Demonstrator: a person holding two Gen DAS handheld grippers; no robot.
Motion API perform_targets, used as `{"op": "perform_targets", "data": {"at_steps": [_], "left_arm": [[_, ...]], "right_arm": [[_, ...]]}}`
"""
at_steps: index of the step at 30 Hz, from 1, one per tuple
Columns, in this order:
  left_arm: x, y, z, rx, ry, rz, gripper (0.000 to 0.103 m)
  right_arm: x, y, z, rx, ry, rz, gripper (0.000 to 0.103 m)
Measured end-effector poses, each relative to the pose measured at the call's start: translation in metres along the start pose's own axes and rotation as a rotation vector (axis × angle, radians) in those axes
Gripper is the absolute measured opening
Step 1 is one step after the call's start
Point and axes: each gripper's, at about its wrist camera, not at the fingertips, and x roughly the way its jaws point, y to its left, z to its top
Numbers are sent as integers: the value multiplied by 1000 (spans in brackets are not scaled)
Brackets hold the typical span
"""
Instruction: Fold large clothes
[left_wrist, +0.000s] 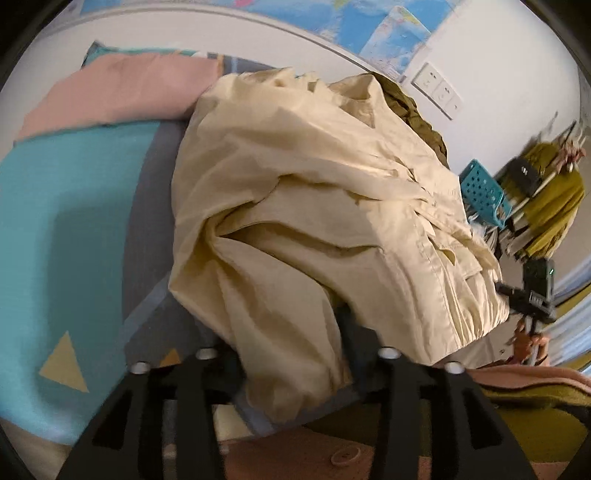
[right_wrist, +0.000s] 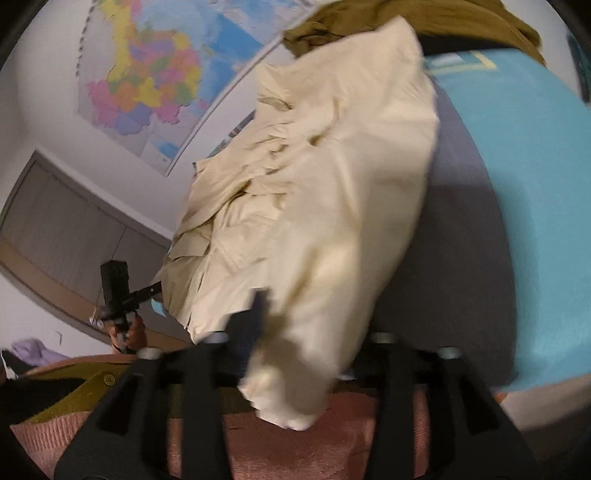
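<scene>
Both tongs point downward, the left gripper (left_wrist: 295, 354) and the right gripper (right_wrist: 299, 343) each with jaws partly apart and cream fabric bunched between the fingers.

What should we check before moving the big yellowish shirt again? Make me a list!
1. Left gripper has cloth between its jaws: ok, cream shirt drapes through them.
2. Right gripper has cloth between its jaws: ok.
3. Jaws pinch firmly: cannot tell, both views blurred.
4. Shirt spread flat: not ok, bunched and wrinkled.
5. Shirt clear of other clothes: not ok, olive garment lies right behind it.
6. Bare bed cover to lay it on: ok.
</scene>
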Motion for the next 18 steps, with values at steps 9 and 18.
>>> {"op": "perform_targets", "data": {"at_steps": [9,18], "left_arm": [[6,13,0,-24,-7,-114,79],[-15,-5,3,-49,-79,-186,18]], "right_arm": [[13,0,-14,3,36,91,63],[-6,15,-17,6,-38,183,19]]}}
